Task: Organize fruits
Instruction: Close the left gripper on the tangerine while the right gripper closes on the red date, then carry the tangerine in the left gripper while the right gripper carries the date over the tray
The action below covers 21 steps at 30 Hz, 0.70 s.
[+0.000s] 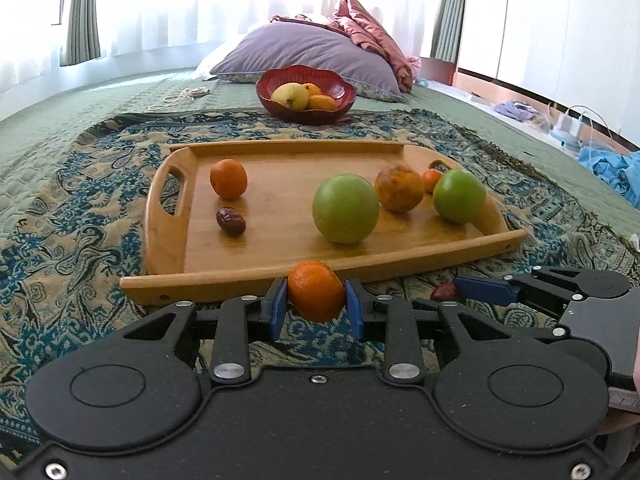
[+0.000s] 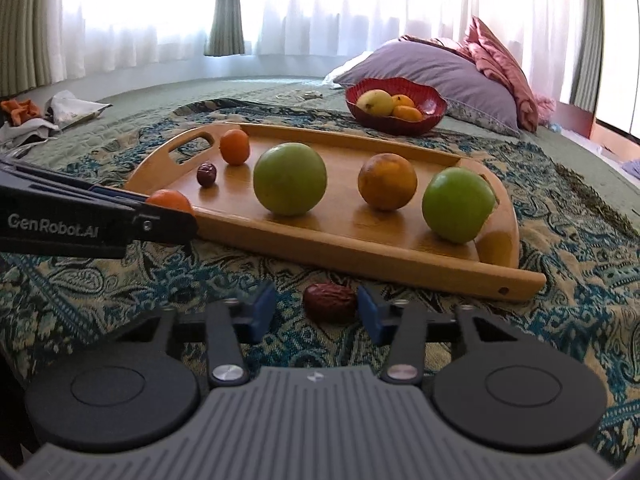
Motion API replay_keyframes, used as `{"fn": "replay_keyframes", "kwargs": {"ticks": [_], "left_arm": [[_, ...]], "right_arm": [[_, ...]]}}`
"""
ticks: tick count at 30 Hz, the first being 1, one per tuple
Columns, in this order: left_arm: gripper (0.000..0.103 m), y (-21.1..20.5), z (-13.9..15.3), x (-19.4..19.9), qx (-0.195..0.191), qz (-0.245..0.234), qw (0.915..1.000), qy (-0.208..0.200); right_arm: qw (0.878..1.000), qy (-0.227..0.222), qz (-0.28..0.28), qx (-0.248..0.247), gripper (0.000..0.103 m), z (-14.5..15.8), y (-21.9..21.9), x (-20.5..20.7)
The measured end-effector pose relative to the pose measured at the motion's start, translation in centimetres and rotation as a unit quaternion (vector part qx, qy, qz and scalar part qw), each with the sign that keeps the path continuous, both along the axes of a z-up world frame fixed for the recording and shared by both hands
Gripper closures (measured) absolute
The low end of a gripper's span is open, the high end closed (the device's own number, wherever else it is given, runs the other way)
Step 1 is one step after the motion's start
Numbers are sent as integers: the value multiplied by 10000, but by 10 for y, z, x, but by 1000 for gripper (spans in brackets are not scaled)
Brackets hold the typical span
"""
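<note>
My left gripper [image 1: 316, 300] is shut on a small orange tangerine [image 1: 316, 296], held just in front of the wooden tray's [image 1: 280, 256] near rim; it shows too in the right wrist view [image 2: 170, 202]. My right gripper [image 2: 316, 308] is open, its blue pads either side of a dark red date [image 2: 330, 302] lying on the patterned cloth, the right pad close to it. The tray [image 2: 360, 246] holds two green apples [image 2: 290, 178] [image 2: 458, 206], a mottled orange [image 2: 387, 187], a small tangerine [image 2: 235, 147] and a date [image 2: 206, 174].
A red bowl [image 2: 432, 114] with a yellow pear and orange fruits stands behind the tray on the bed. Purple and pink pillows [image 2: 436, 68] lie beyond it. Crumpled cloths [image 2: 48, 114] lie far left. Cables and a charger [image 1: 572, 120] lie far right.
</note>
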<state>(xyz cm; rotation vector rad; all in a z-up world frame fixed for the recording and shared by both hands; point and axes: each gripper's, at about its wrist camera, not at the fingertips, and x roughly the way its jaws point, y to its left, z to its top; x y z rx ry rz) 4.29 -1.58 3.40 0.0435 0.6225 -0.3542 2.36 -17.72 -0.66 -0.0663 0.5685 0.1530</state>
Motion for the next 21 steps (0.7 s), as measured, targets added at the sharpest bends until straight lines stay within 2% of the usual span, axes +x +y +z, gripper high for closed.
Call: {"fn": "replay_keyframes", "kwargs": {"ticks": [4, 13, 21], "left_arm": [[74, 0, 1, 1, 27, 26, 10000, -13], [74, 1, 10, 14, 29, 139, 9998, -119], [74, 0, 32, 42, -58, 283, 9992, -263]], "right_arm": [[9998, 34, -187, 56, 68, 2, -3, 0], [9979, -284, -490, 309, 69, 23, -17, 0], [9954, -577, -649, 412, 69, 52, -31, 20]]}}
